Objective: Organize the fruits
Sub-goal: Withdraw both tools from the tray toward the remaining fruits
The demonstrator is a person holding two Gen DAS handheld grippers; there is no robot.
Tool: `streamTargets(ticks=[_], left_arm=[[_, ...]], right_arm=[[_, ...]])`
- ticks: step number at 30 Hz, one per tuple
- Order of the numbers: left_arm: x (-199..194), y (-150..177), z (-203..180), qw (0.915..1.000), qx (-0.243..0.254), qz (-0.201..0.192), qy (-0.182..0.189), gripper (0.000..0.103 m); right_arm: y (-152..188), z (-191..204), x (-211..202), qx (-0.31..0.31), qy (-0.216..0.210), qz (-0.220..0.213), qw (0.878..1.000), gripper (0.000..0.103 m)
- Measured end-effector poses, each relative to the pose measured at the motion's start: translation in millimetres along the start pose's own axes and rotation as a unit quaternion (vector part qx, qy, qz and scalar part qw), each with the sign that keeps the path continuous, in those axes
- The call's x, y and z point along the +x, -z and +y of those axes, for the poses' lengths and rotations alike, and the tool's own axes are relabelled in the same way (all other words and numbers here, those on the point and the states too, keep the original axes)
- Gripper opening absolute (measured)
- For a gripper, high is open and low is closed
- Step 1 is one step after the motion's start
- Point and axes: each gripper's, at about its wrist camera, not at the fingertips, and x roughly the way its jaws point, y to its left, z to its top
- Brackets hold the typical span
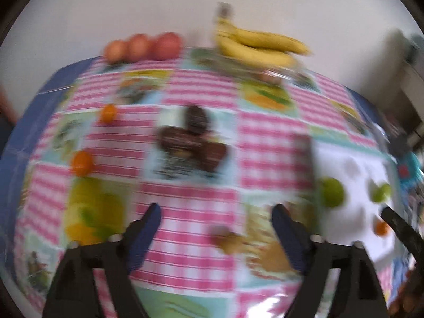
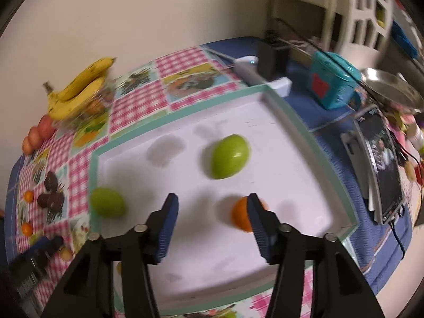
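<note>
A white tray with a green rim (image 2: 299, 116) holds two green apples (image 2: 230, 156) (image 2: 107, 202) and an orange (image 2: 240, 217). My right gripper (image 2: 212, 206) is open and empty above the tray, its right finger just in front of the orange. My left gripper (image 1: 216, 216) is open and empty over the checked tablecloth. In the left wrist view, bananas (image 1: 261, 46), three red apples (image 1: 141, 47), two small oranges (image 1: 82, 163) (image 1: 108, 113) and dark brown fruits (image 1: 192, 139) lie on the cloth. The tray (image 1: 352, 233) shows at right.
A teal box (image 2: 332, 80), a steel pan (image 2: 392, 86), a tablet (image 2: 381, 164) and a white device (image 2: 261, 73) stand right of the tray. A wall runs behind the table. A small brown item (image 1: 229, 239) lies near my left gripper.
</note>
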Motion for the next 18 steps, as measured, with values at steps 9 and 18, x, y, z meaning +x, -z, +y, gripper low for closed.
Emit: streamTargets(ticks=[9, 18], left_arm=[[-1.5, -7.1, 72.9, 0.9961, -0.046, -0.015, -0.074, 0.103], [-17.2, -15.0, 122.6, 0.9932, -0.067, -0.041, -0.087, 0.103]], right_arm=[[12.2, 63.6, -5.7, -0.077, -0.054, -0.028, 0.995, 0.098], [24.3, 119.3, -12.0, -0.104, -0.118, -0.029, 0.987, 0.101]])
